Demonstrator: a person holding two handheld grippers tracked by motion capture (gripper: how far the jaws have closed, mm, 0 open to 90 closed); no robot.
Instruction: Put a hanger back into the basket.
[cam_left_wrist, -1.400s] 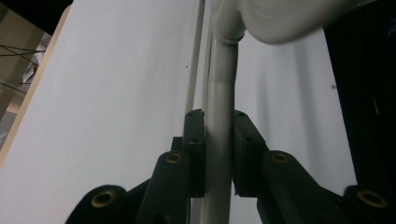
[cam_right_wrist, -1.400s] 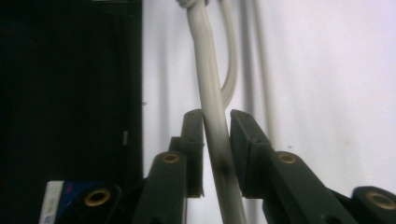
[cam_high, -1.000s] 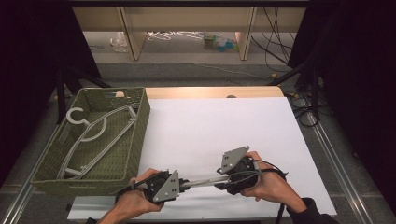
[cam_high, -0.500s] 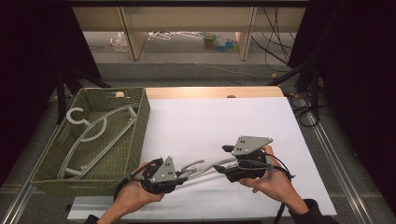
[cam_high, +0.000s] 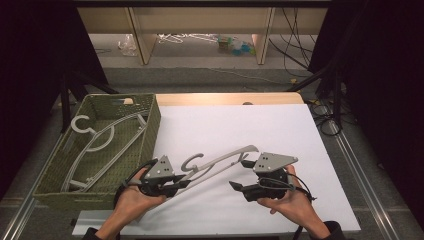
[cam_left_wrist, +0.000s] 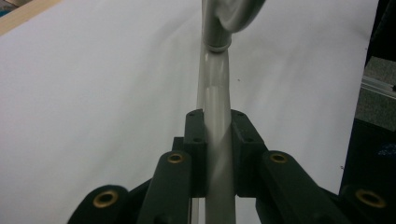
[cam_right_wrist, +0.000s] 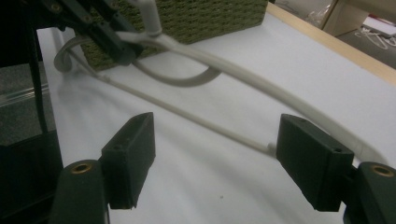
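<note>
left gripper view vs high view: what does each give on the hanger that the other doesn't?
Left gripper view: the pads pressed on both sides of the grey hanger, close up. High view: the whole layout, with the green basket holding another hanger and the right gripper open, off the hanger, its jaws having just been opening. Both: the left gripper shut on the hanger above the white table.

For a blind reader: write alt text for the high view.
The left gripper clamps a grey hanger lifted at a slant over the white table; the right gripper, jaws just opened, sits beside it with nothing between them. A green basket at left holds another hanger.
</note>
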